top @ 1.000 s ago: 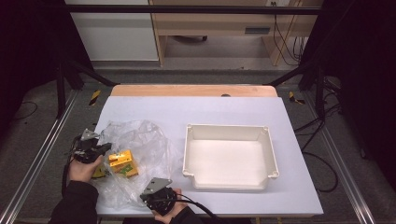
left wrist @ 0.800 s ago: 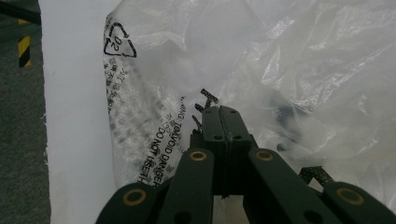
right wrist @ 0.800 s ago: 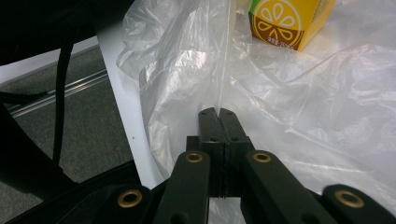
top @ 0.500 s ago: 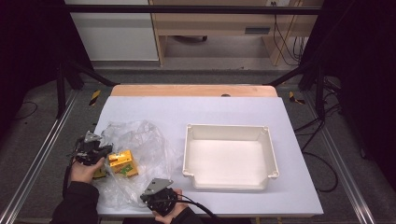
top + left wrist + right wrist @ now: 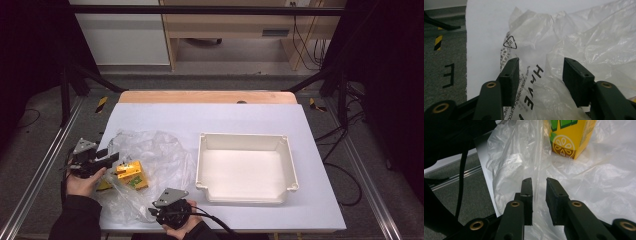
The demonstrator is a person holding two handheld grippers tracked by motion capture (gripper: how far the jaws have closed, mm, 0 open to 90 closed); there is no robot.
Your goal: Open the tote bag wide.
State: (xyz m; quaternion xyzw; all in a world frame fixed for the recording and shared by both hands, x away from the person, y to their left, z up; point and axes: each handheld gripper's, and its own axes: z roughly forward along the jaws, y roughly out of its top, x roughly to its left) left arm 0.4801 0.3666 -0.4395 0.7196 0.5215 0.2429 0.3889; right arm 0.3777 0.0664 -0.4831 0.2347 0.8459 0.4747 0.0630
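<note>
I have both tongs at the clear plastic bag (image 5: 150, 165) on the surface (image 5: 225, 117). Left tongs (image 5: 540, 72) have just been opening, film loose between the jaws. Right tongs (image 5: 539, 190) have just been parting too, a thin fold between them, unpinched.

Plastic bag (image 5: 150, 165) spread on the left part of the tabletop (image 5: 210, 117); carton (image 5: 131, 175) lodged inside the bag, toward its left side; tray (image 5: 245, 167) placed right of the bag, just beside it; left gripper (image 5: 107, 159) positioned at the bag's left edge; right gripper (image 5: 159, 214) positioned at the bag's near edge.
</note>
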